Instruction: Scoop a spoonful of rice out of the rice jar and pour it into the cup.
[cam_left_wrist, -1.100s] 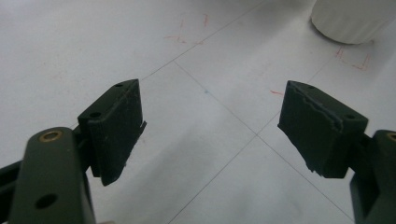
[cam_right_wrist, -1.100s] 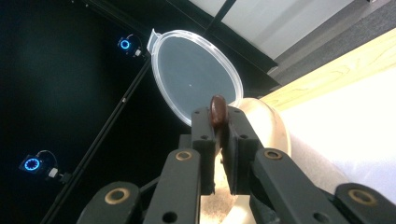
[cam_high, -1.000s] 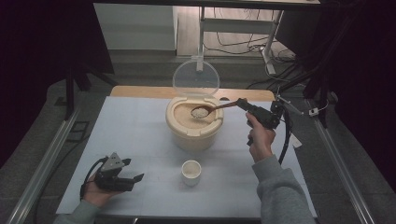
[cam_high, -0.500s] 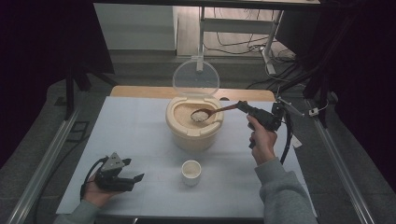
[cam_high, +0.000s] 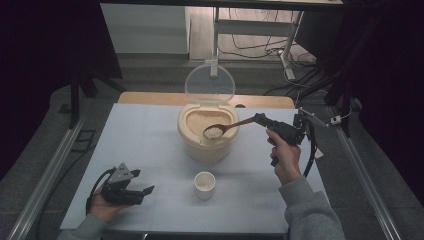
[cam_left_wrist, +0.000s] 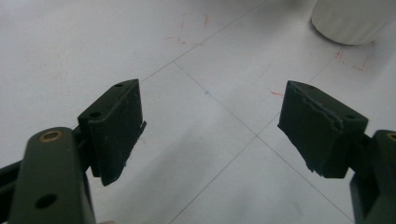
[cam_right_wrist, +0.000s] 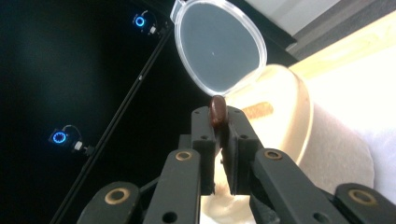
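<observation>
A beige rice container with its clear lid raised stands mid-table, rice showing inside. My right gripper is shut on the handle of a wooden spoon, whose bowl carries white rice over the container's front rim. In the right gripper view the spoon's brown handle end pokes up between the closed jaws of the right gripper, with the container and lid beyond. A small white cup stands in front of the container. My left gripper rests open at the front left, jaws empty; the left gripper views bare table.
The white table has faint grid lines and red marks. A wooden strip runs along its far edge. Metal rails flank both sides. The cup's base lies ahead of the left jaws.
The spoon with rice has shifted slightly toward the container's front rim; the left hand has stayed still.
</observation>
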